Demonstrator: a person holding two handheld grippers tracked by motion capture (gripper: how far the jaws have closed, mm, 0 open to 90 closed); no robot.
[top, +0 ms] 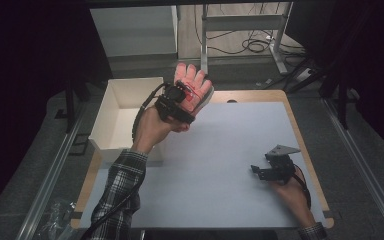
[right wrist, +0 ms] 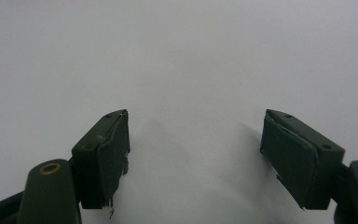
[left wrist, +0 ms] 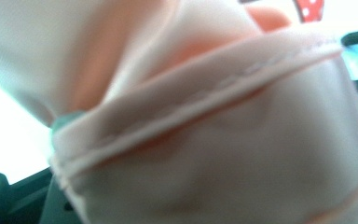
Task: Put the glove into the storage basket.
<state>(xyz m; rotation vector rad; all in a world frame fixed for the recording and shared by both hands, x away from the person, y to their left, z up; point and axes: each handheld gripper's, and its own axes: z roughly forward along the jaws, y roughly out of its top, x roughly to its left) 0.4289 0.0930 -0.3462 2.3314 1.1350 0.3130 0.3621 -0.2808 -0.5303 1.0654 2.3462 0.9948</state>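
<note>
We see the left claw (top: 190, 95) clamped on a pink glove (top: 196, 82) lifted above the desk's (top: 220, 150) far left corner beside the white box (top: 111, 117), right claw (top: 261, 171) apart, empty, near the right edge.

Glove (left wrist: 205, 140) blurred, cut by edges, hiding left claw jaws.

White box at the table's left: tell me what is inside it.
The white box shows bare pale inner walls and floor in the high view. Its near right part is covered by the left hand and tool, shut on a pink glove.
</note>
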